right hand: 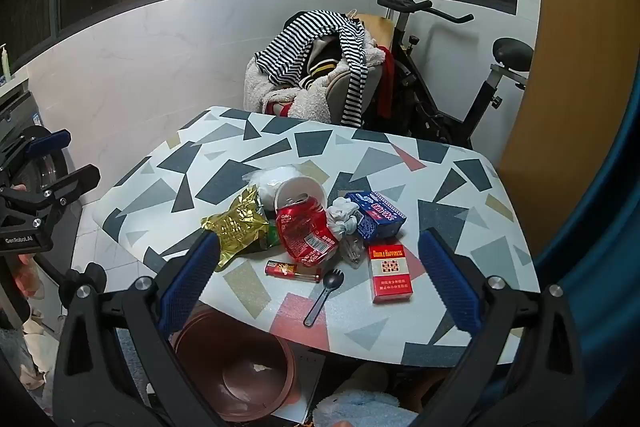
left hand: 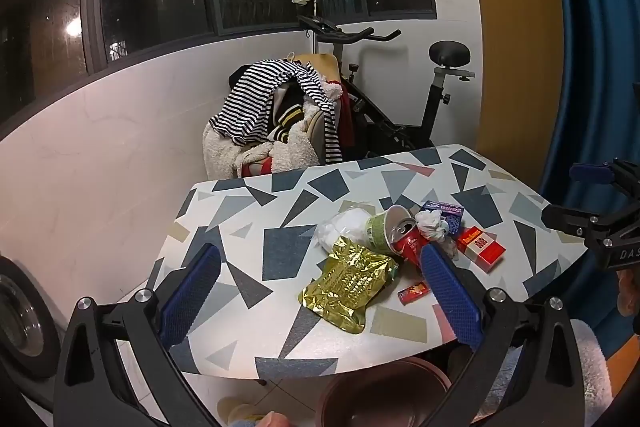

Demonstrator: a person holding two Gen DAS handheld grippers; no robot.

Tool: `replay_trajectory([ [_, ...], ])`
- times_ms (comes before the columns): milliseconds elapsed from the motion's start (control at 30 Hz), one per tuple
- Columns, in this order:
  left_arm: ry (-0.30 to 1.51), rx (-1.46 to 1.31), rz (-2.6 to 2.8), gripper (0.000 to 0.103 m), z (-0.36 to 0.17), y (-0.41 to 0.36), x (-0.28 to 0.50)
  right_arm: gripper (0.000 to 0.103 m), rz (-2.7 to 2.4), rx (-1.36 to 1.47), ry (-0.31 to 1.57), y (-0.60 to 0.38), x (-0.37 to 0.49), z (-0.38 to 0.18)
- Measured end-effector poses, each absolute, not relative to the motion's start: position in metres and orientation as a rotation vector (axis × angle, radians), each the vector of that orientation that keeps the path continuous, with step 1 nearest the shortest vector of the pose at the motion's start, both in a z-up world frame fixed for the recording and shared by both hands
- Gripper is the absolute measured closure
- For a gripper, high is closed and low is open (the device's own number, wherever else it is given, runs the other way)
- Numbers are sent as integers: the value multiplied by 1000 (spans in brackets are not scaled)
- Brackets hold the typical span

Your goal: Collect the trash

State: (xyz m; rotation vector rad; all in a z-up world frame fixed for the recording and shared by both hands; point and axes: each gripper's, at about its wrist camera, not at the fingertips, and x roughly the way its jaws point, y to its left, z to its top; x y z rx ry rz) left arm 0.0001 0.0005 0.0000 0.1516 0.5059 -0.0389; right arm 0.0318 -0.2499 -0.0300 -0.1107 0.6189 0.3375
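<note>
Trash lies on the patterned table (right hand: 452, 187): a gold foil bag (right hand: 236, 227), a crushed red can (right hand: 306, 231), a paper cup (right hand: 298, 189), a crumpled tissue (right hand: 342, 217), a blue box (right hand: 376, 215), a red cigarette pack (right hand: 388, 273), a small red lighter (right hand: 286, 270) and a black spork (right hand: 322, 297). The foil bag (left hand: 348, 285), the can (left hand: 406, 241) and the pack (left hand: 480, 247) also show in the left wrist view. My left gripper (left hand: 320, 291) is open and empty above the table's near edge. My right gripper (right hand: 320, 279) is open and empty over the trash.
A brown bin (right hand: 240, 367) stands on the floor under the table's near edge. Behind the table are a chair piled with clothes (right hand: 316, 67) and an exercise bike (right hand: 452, 87). A washing machine (left hand: 20, 319) stands at the left.
</note>
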Motion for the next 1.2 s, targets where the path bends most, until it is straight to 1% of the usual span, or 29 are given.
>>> replay_trajectory([
  [1200,501,150,-38,5,3,0,-1,5,335,-120,617,-247,33,-29],
])
